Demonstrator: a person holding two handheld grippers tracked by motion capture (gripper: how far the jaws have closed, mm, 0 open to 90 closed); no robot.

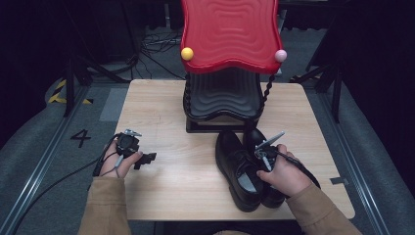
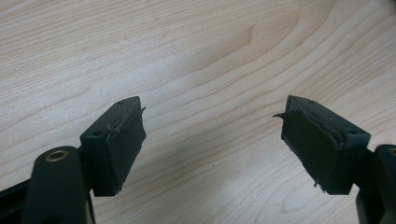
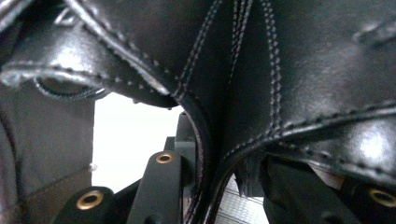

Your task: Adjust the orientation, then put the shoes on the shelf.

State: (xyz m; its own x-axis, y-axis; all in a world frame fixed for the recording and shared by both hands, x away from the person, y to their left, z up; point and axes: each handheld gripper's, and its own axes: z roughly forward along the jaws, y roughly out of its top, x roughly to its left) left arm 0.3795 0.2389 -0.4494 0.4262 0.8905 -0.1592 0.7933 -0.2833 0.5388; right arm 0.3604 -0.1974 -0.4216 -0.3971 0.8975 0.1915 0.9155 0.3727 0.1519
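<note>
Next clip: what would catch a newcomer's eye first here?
The glossy red wavy shelf at the far edge of the wooden table, with a black tier below it and a yellow ball and a pink ball at its corners. Next, the pair of black leather shoes at near right, where the right gripper straddles a shoe's edge.

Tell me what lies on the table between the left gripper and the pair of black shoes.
Nothing: in the high view the stretch from the left gripper to the black shoes is bare wooden table. The left gripper view likewise shows plain wood ahead of its open jaws.
</note>
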